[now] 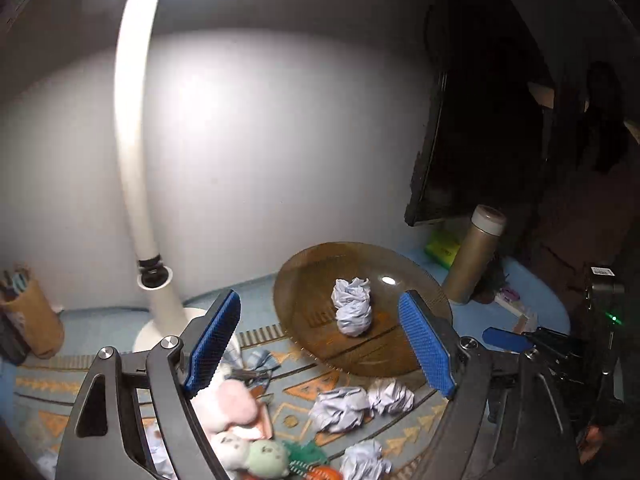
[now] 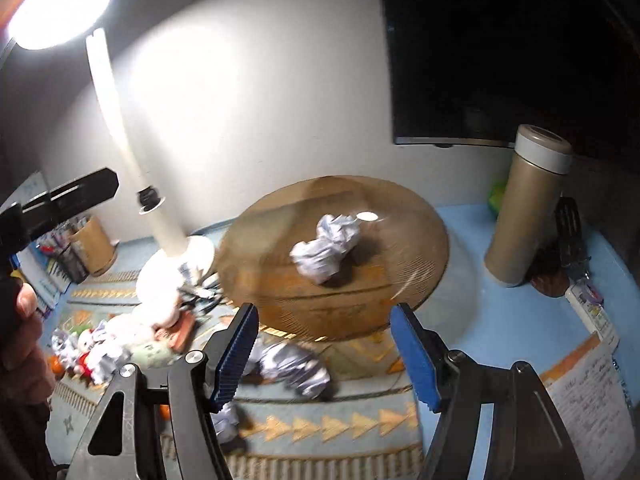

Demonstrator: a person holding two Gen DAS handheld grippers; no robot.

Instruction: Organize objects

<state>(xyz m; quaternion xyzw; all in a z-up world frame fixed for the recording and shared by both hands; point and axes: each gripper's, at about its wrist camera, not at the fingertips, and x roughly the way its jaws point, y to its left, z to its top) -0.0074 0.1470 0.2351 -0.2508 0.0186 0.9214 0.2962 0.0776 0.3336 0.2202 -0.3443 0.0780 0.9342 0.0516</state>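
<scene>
Jaws wide and empty on my left gripper (image 1: 320, 344) and right gripper (image 2: 324, 354); two paper balls (image 1: 352, 306) sit mid-frame, collected on the brown plate (image 1: 304, 276).

The right gripper (image 2: 324, 354) is hanging with jaws apart and empty above a patterned mat (image 2: 320, 428). Two crumpled paper balls (image 2: 326, 248) are lying on the brown plate (image 2: 408, 280); another paper ball (image 2: 292, 368) is resting below it. A gold flask (image 2: 524, 208) is standing upright on the bench (image 2: 500, 320).

2 paper balls (image 1: 352, 306) on plate (image 1: 308, 280), lamp (image 1: 160, 320) left, flask (image 1: 472, 256) right (upright), 2 more balls (image 1: 360, 402) before plate
</scene>
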